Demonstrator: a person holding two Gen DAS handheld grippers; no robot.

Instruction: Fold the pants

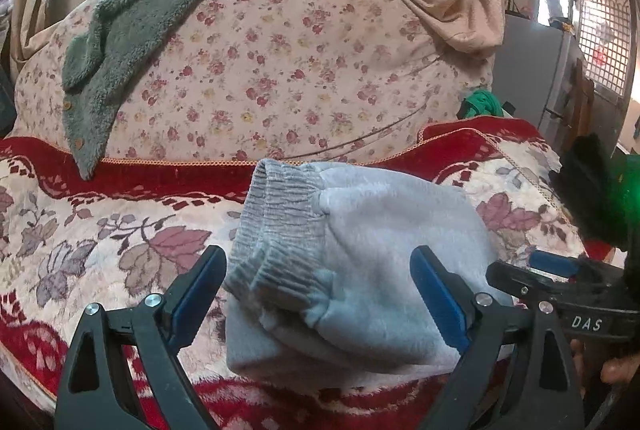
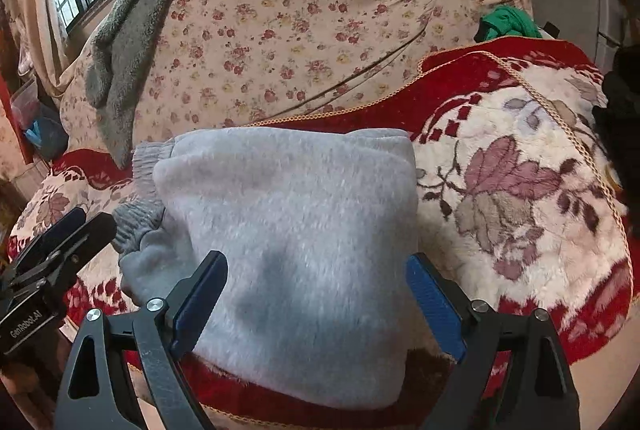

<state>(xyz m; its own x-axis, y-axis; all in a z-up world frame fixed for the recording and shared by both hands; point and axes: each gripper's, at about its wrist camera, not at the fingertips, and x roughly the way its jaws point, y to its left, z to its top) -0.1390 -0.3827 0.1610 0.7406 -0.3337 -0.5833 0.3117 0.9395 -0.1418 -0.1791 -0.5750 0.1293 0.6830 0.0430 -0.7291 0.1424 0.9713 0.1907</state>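
The pants [image 1: 360, 270], pale grey fleece, are recorded lying as a compact folded bundle on the red-and-cream floral blanket [image 1: 100, 250], in front of the rose-print quilt [image 1: 280, 69]; a darker ribbed cuff or waistband [image 1: 280, 222] is seen bunched at the bundle's left end. The left tongs [image 1: 318, 294] are held above the near edge of the bundle with the jaws spread wide and nothing pressed between the blue pads [image 1: 436, 302]. The right tongs [image 2: 316, 298] are likewise seen parted over the bundle, empty, cloth visible only behind the gap. In each wrist view the other tool appears at the frame edge. The fabric is judged soft, thick and light, with no stiffness of its own; layers are expected to slump and spring apart if lifted from one point (the nap looks grippy rather than slippery). No fragility is noted. The folding itself is judged nearly or fully complete from the squared outline. Should further handling be needed, a hold is best taken at the near folded edge with all layers pinched together, one tongs toward each end, the ribbed band being avoided since it stretches. A green cloth [image 2: 508, 21] and a grey fleece garment [image 1: 132, 29] lie well apart.
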